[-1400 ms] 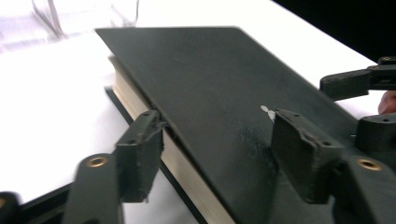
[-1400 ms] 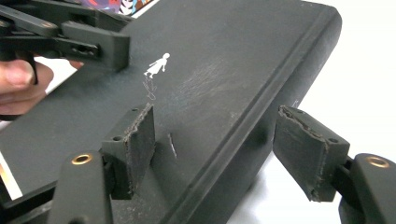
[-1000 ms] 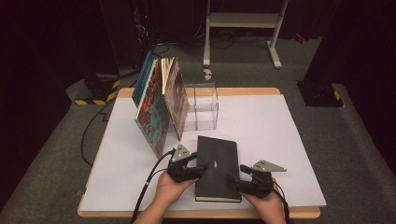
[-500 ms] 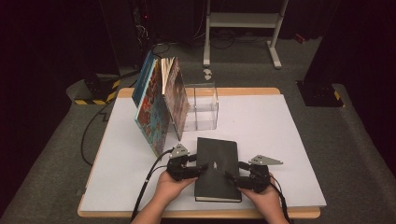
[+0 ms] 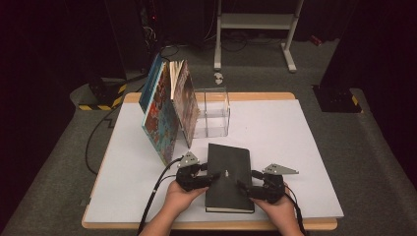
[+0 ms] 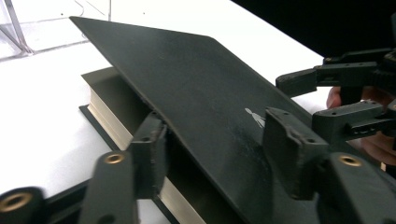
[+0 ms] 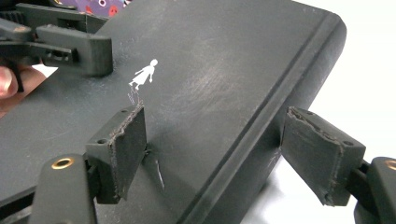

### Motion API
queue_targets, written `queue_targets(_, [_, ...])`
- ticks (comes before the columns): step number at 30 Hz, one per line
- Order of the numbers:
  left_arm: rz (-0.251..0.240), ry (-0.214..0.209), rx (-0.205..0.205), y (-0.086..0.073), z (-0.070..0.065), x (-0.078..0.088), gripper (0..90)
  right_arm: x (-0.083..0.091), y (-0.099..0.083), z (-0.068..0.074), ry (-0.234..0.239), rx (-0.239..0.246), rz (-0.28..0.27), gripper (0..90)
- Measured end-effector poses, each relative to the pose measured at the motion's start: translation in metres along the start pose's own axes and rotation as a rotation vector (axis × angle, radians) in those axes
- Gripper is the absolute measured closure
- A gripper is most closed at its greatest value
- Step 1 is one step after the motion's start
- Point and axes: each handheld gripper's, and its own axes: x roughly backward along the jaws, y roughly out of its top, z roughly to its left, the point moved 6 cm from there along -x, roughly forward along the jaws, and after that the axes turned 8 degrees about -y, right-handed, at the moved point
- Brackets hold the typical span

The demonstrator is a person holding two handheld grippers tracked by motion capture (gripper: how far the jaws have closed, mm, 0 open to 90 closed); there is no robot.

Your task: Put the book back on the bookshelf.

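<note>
A black hardcover book [image 5: 228, 167] lies flat near the table's front edge, with a small white figure [image 7: 145, 73] printed on its cover. My left gripper [image 5: 211, 178] is at the book's left side. In the left gripper view its front cover [image 6: 196, 84] is lifted off the page block [image 6: 109, 121]. My left gripper [image 6: 215, 126] stands open with one jaw under that cover and one above; its jaws have just been closing. My right gripper [image 5: 244, 187] straddles the spine edge [image 7: 261, 121]. It is open [image 7: 217, 119], its jaws have just been opening, and the outer pad stands apart from the spine.
Several colourful books [image 5: 167, 113] lean upright at the left rear, against a clear plastic box [image 5: 212, 113]. The white table [image 5: 295, 137] has free room to the right. A cable [image 5: 152, 196] trails from the left gripper over the front edge.
The right gripper has shifted slightly at the book's right edge. The left hand and the book look much the same.
</note>
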Motion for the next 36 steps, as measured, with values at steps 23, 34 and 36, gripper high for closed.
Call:
queue_targets(23, [-0.136,0.035,-0.261,0.006,-0.022,0.014,51.4,-0.007,0.003,-0.008,0.093,-0.115,0.079,2.9])
queue_targets(34, [-0.181,0.052,-0.359,0.007,-0.034,0.02,51.5,-0.008,0.004,-0.005,0.165,-0.147,0.068,0.9])
queue_targets(36, [-0.188,0.054,-0.376,0.007,-0.035,0.021,51.5,-0.009,0.005,-0.004,0.19,-0.156,0.071,0.2])
